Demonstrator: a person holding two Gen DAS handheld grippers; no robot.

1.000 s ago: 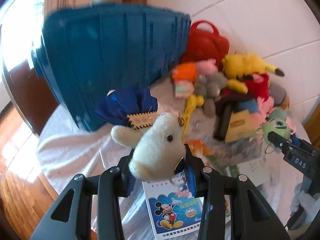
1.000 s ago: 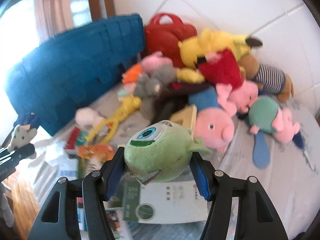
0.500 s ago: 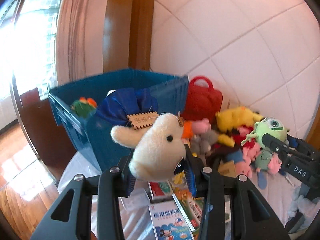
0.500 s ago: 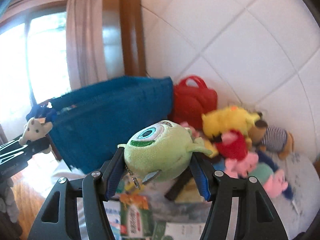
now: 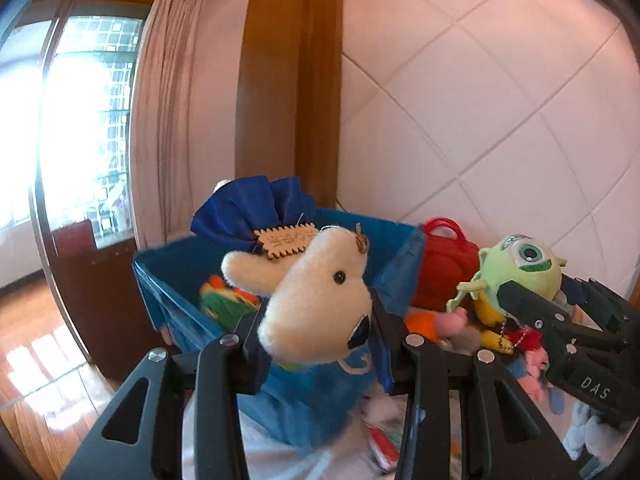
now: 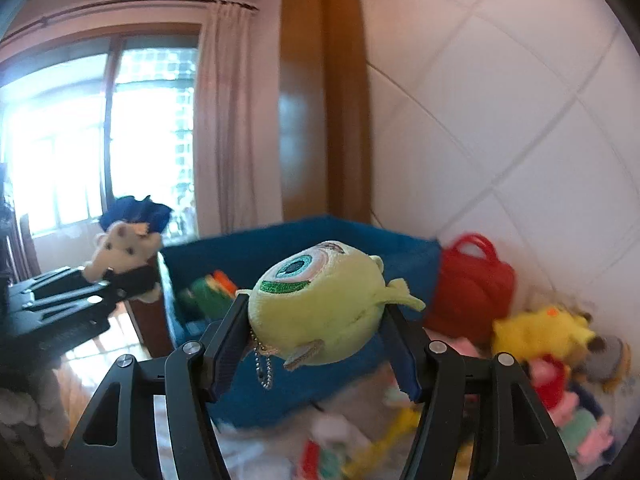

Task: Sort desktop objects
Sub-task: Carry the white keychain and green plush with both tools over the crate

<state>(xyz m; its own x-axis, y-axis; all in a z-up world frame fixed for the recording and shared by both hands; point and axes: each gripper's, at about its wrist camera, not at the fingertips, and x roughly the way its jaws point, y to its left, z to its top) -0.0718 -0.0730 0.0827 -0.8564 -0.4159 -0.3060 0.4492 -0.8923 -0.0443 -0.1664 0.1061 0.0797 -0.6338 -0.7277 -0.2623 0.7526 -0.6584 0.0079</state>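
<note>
My left gripper (image 5: 316,324) is shut on a cream plush animal (image 5: 316,300) with a blue ribbon bow (image 5: 256,212) and a wooden tag, held up in front of the blue crate (image 5: 392,256). The right gripper (image 6: 316,320) is shut on a round green one-eyed plush (image 6: 320,304) with a ball chain, level with the crate's rim (image 6: 304,228). In the left wrist view the green plush (image 5: 520,264) and right gripper (image 5: 532,300) sit to the right. In the right wrist view the cream plush (image 6: 120,248) is at the far left. A green and orange toy (image 5: 228,300) lies inside the crate.
A red handbag (image 6: 472,280) stands right of the crate against the white tiled wall. A pile of plush toys, with a yellow one (image 6: 540,332) on top, fills the right side of the white-covered table. Booklets and small toys (image 6: 332,440) lie below. Wooden floor (image 5: 36,340) is at the left.
Both grippers rose with their plush toys from low over the table to the height of the crate's rim. The crate's inside and the window now show.
</note>
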